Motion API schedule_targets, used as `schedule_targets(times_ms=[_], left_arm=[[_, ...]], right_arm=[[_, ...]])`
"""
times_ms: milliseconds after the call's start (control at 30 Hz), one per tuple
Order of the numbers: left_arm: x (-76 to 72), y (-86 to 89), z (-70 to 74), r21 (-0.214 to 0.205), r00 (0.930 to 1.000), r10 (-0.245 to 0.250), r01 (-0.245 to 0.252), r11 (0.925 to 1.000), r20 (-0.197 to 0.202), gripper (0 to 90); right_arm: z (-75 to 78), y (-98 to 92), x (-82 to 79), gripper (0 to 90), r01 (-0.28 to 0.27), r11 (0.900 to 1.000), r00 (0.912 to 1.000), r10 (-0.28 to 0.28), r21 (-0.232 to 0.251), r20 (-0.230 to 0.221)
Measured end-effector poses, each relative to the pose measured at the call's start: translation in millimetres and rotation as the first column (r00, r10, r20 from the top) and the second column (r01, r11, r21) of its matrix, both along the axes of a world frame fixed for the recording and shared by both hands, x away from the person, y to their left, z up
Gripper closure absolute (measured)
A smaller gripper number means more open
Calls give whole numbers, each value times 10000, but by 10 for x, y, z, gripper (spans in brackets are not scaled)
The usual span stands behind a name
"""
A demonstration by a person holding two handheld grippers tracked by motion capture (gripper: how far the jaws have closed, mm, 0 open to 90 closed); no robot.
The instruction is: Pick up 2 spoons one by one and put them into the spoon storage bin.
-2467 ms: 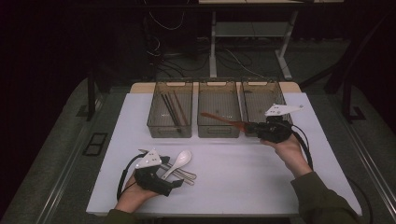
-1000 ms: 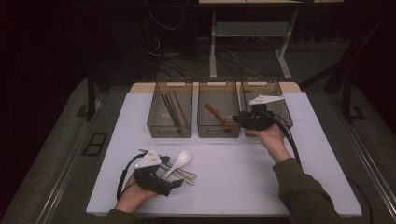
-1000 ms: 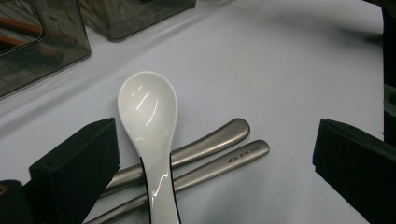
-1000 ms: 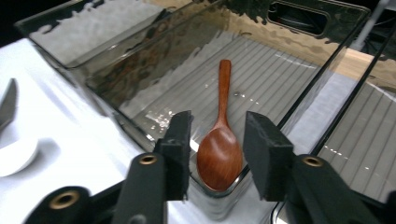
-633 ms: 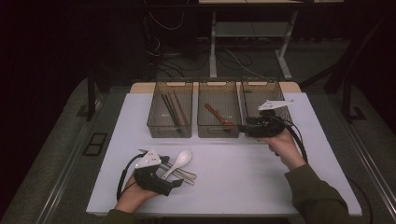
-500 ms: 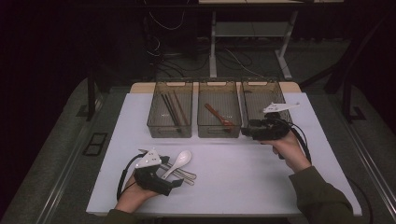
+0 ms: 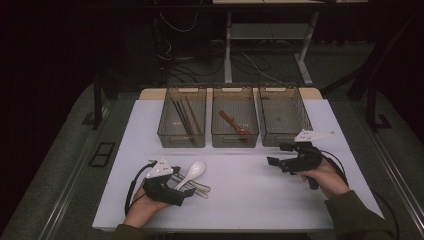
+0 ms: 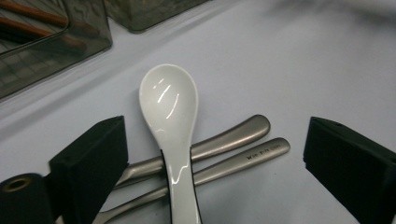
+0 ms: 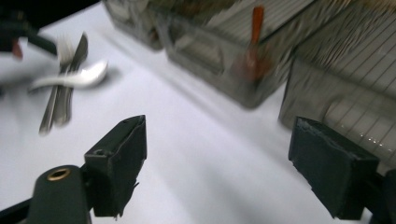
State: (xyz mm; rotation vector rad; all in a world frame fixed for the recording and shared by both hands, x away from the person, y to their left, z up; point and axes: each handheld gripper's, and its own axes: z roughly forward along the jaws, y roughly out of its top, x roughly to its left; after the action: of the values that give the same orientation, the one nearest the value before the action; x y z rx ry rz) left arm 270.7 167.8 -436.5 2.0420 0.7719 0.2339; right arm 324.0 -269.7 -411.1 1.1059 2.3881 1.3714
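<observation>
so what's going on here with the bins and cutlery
A person is sorting cutlery into three bins with two hand-held grippers. The left gripper is open around a white spoon lying across metal handles. The right gripper is open and empty near the right bin. A brown spoon lies in the middle bin, chopsticks in the left.

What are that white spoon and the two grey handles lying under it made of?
The glossy white soup spoon looks like glazed ceramic, possibly melamine: bright highlights show in its bowl. The two grey brushed-metal handles look like satin stainless steel, with a dull sheen and stamped lettering on one.
</observation>
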Motion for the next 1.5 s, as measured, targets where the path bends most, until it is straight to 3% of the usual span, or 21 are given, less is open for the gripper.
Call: schedule_targets(times_ms=[133, 400, 700, 1033, 1233, 1500], left_arm=[[31, 19, 19, 45, 9995, 304, -304, 9995, 42, 156], [160, 46, 82, -164, 9954, 958, -958, 9953, 4, 343], [419, -72, 79, 287, 9947, 1015, -1010, 9945, -164, 535], [583, -244, 30, 346, 9929, 988, -967, 9947, -661, 466], [527, -307, -45, 1024, 9899, 1118, -1027, 9894, -870, 462], [496, -374, -85, 1716, 9931, 765, -603, 9833, -892, 461]], right_arm=[[-108, -37, -155, 173, -210, 9993, 9997, 212, -307, 71], [-295, -134, -428, 174, -427, 9983, 9991, 430, -395, 66], [-354, -203, -643, 174, -496, 9970, 9987, 501, -601, 76], [-360, -227, -662, 174, -453, 9969, 9989, 461, -647, 107], [-352, -209, -670, 174, -492, 9960, 9985, 508, -740, 197], [-361, -180, -674, 174, -633, 9930, 9975, 660, -997, 242]])
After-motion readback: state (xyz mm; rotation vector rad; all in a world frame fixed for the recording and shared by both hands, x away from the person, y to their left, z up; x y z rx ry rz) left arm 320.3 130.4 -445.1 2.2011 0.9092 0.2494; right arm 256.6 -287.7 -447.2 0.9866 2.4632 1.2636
